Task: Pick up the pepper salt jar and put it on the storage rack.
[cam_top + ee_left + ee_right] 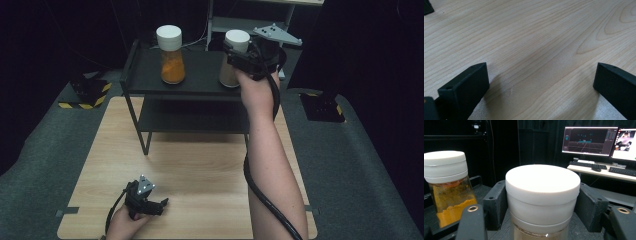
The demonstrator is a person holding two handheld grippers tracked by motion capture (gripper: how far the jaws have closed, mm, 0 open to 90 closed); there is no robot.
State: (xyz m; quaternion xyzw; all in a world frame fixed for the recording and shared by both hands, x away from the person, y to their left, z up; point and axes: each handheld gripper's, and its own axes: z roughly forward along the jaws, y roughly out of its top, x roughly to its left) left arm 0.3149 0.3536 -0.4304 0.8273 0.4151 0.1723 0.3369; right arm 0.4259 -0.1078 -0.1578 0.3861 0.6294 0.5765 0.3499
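A jar with a white lid (pixel 236 40) and pale brown contents stands on the right of the black rack's top shelf (pixel 202 75). My right gripper (pixel 234 56) reaches in from the right, and its jaws press both sides of the lid (pixel 542 192). A second white-lidded jar of orange powder (pixel 171 55) stands to the left on the same shelf, also in the right gripper view (pixel 447 187). My left gripper (pixel 161 204) rests low on the wooden table (pixel 200 175) near its front left, open, with bare wood between its jaws (pixel 541 75).
The rack has a lower shelf (pixel 192 120) and thin legs at the table's far edge. Dark floor mats surround the table. Behind the rack, a desk carries monitors (pixel 589 141) and keyboards (pixel 587 165).
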